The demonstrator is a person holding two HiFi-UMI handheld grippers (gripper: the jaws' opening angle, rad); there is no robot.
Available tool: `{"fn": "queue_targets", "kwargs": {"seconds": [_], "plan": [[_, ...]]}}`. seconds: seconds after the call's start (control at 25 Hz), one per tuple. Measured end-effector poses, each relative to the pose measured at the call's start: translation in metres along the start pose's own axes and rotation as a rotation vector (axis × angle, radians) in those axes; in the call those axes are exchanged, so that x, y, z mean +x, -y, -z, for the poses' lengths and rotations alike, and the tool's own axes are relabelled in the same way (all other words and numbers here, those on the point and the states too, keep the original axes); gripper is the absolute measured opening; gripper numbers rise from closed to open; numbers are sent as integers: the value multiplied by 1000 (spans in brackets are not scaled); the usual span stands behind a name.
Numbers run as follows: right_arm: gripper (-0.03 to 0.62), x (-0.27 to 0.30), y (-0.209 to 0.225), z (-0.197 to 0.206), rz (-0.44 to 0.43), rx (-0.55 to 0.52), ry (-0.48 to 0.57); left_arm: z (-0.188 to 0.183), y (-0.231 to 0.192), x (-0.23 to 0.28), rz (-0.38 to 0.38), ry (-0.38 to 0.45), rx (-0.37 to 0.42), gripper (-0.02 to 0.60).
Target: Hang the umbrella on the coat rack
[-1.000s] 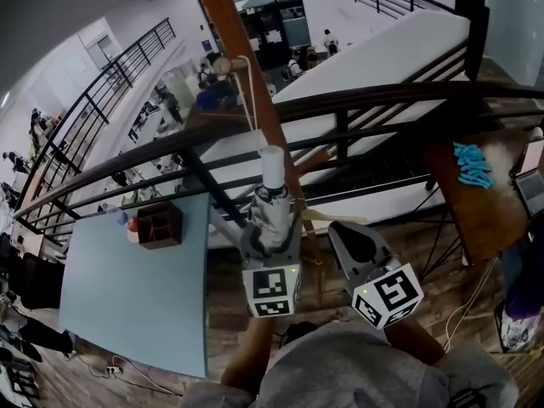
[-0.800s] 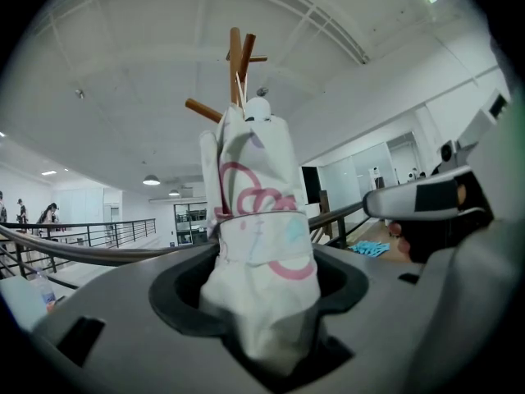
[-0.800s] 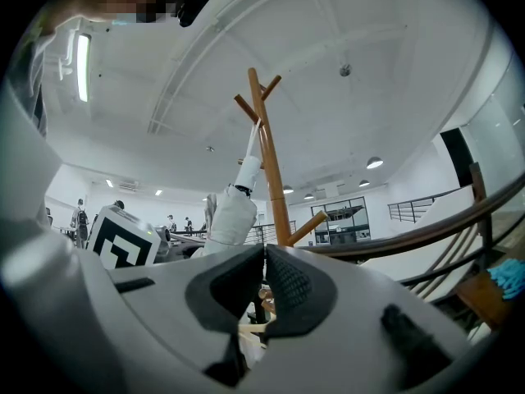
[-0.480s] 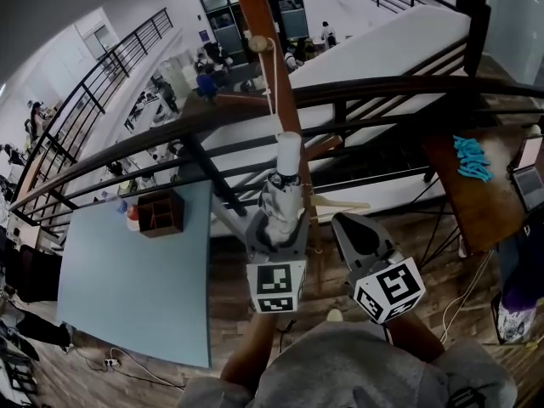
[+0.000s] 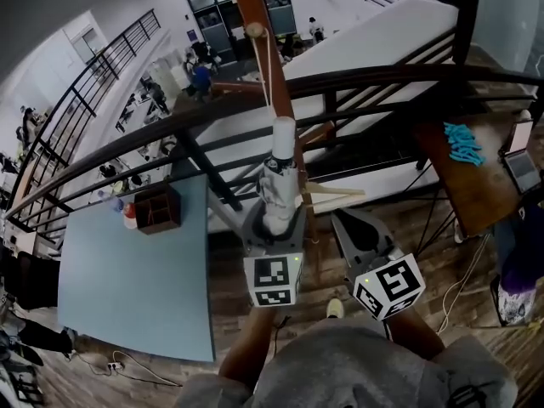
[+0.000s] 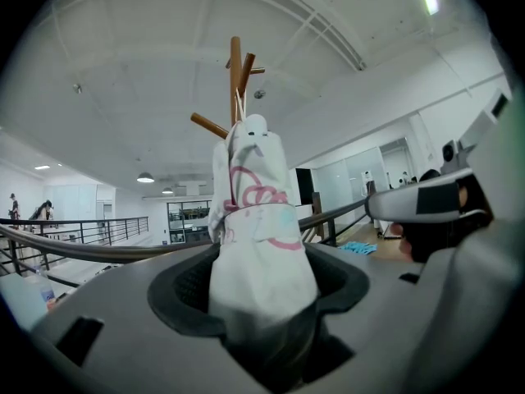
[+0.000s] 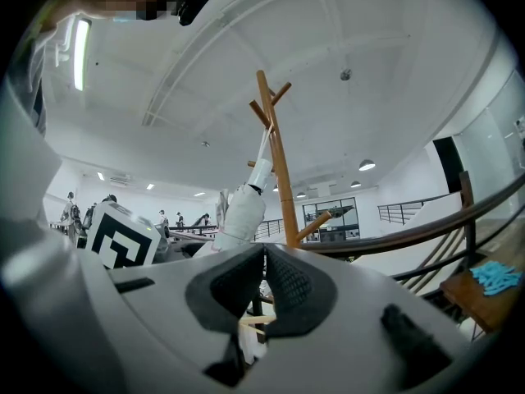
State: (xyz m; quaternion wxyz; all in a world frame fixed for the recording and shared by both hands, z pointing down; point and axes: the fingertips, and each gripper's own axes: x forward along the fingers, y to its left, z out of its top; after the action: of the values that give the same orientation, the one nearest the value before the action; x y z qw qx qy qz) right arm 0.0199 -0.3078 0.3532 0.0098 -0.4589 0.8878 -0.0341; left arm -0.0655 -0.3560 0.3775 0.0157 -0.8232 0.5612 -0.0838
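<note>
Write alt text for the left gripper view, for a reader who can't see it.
A folded white umbrella with pink markings stands upright, clamped in the left gripper, its top in front of a wooden coat rack with angled pegs. Behind is a dark railing.

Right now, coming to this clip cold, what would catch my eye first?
A folded white umbrella with pink markings stands upright at centre frame, clamped in the left claw. Just behind it the wooden coat rack rises past the umbrella's tip. The right claw hangs shut and empty on the right.
</note>
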Motion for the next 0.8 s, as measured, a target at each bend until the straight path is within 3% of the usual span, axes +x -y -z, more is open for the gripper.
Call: {"fn": "queue_targets", "kwargs": {"seconds": [0.8], "plan": [[26,-20,-38,4,-21,-12,-6,18,-10,-45,-35,-42,-18,290]]}}
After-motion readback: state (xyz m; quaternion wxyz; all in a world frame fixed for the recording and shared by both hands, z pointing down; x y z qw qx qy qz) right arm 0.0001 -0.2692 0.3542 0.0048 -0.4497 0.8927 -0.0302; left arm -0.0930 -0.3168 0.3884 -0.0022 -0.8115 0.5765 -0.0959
